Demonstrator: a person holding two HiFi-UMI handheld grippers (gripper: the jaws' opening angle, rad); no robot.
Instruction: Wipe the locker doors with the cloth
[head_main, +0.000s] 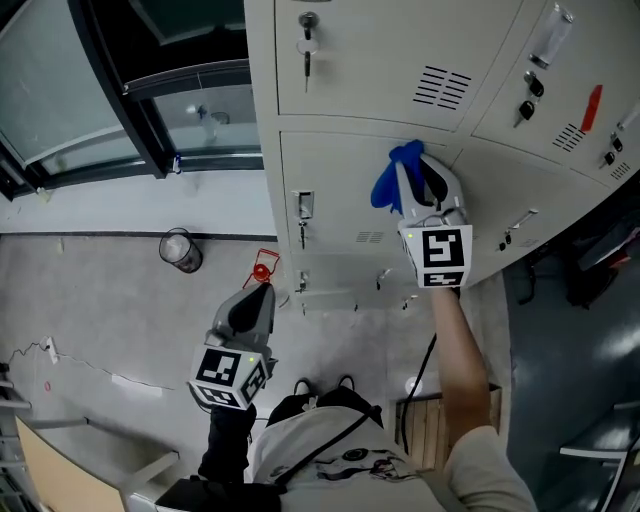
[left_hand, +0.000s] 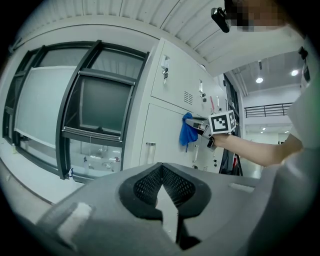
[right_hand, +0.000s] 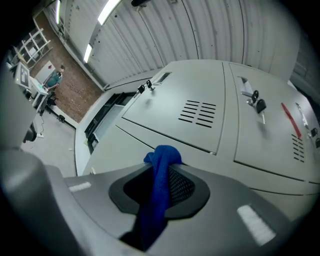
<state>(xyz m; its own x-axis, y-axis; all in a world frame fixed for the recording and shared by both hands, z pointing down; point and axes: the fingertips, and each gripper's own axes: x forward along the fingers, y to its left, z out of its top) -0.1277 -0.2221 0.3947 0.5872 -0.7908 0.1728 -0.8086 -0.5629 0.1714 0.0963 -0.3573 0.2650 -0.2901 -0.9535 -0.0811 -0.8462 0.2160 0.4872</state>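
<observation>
Cloth (head_main: 392, 178), blue, is gripped by the right tongs (head_main: 413, 160), which are clenched on it. In the right gripper view the cloth (right_hand: 159, 195) runs as a twisted band between the two mesh pads. A bunched end pokes out past the tips, and the rest trails back toward the camera.

The right tongs (right_hand: 162, 172) point at the lockers (head_main: 500, 190). The bunched end sits at the top of a lower door (head_main: 340, 200), just under the seam with the upper door (head_main: 370, 50) and just below that door's vent slots (head_main: 441, 87). In the left gripper view the cloth (left_hand: 187, 131) hangs down the face of the lower door from the tips and seems to touch it. The person's arm (head_main: 460, 350) reaches up from the lower right of the head view to the marker cube (head_main: 437, 257) on those tongs.

The left tongs (head_main: 263, 290) are held low, well apart from the cloth, to the left of the person's body and over the floor (head_main: 120, 300). Their own view shows the left tongs (left_hand: 161, 167) clenched, tips together, with nothing between the pads; only a narrow wedge of gap opens behind the tips.

A key (head_main: 307, 52) hangs in the upper door's lock. More keys (head_main: 527, 98) and a red tag (head_main: 592, 107) mark the doors to the right. A round container (head_main: 181, 250) stands on the floor near the lockers' left corner, with a window (head_main: 100, 90) beyond.
</observation>
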